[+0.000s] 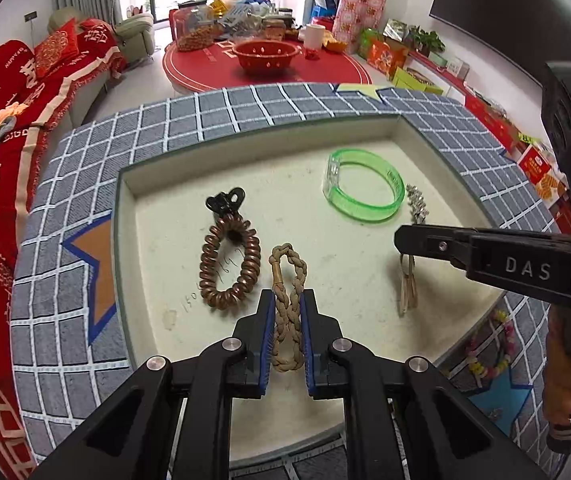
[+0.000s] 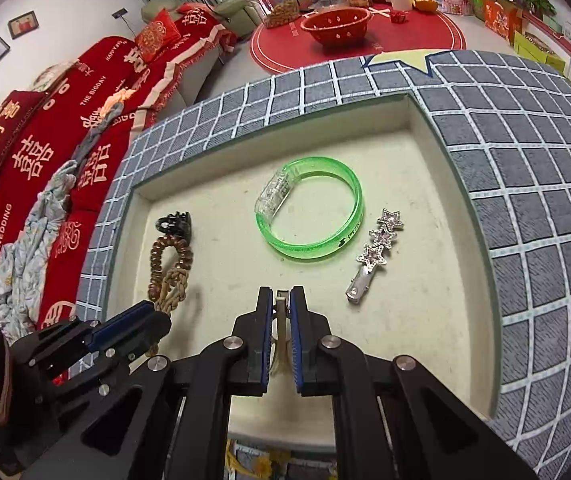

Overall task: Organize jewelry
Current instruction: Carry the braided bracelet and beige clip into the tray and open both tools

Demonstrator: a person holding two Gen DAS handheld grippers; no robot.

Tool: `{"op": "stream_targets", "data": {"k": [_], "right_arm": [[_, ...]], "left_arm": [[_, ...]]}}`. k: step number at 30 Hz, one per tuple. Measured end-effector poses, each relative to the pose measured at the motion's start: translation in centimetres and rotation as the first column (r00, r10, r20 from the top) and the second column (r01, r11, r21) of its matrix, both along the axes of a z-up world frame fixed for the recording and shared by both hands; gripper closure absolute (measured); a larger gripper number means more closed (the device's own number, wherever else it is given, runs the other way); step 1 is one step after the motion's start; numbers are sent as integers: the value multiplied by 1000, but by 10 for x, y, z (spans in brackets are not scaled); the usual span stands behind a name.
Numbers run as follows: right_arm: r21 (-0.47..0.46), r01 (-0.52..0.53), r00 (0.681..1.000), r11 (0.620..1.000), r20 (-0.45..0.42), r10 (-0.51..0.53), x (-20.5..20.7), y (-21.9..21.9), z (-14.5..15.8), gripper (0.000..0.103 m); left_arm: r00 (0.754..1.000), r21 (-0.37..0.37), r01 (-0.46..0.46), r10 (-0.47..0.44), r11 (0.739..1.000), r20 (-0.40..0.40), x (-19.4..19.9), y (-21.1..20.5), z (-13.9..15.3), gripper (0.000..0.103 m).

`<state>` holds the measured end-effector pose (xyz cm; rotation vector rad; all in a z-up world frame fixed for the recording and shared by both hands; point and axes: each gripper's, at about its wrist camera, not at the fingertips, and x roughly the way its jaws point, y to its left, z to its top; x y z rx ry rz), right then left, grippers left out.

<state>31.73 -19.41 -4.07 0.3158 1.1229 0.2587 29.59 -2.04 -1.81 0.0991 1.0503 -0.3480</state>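
A cream tray lies on a grey checked cloth. My left gripper is shut on a beige braided cord bracelet, also seen in the right wrist view. A brown spiral hair tie and a black claw clip lie to its left. My right gripper is shut on a thin pale ring-shaped piece. A green bangle and a star hair clip lie further back.
A colourful bead bracelet lies on the cloth right of the tray. A red-covered sofa stands at the left. A round red table with a red colander and clutter stands behind.
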Motion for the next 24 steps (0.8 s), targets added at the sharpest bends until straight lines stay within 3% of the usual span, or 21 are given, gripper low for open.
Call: {"op": "stream_targets", "data": {"k": [6,12,24], "right_arm": [[-72,17,1000,997,18,-16,11,2,-11,94],[-122,59,997,991,54,-52,14,-3,-10,94],[-109,65,997,992,55,-60,9,-5,-7,93]], "left_arm": [[1000,71,-25,24,997,17,7,-3,-15,77],[992,154,-82,66,985,107,10,-7,-18,77],[988,143,-114,96,983,125,5,-3,-14,77]]}}
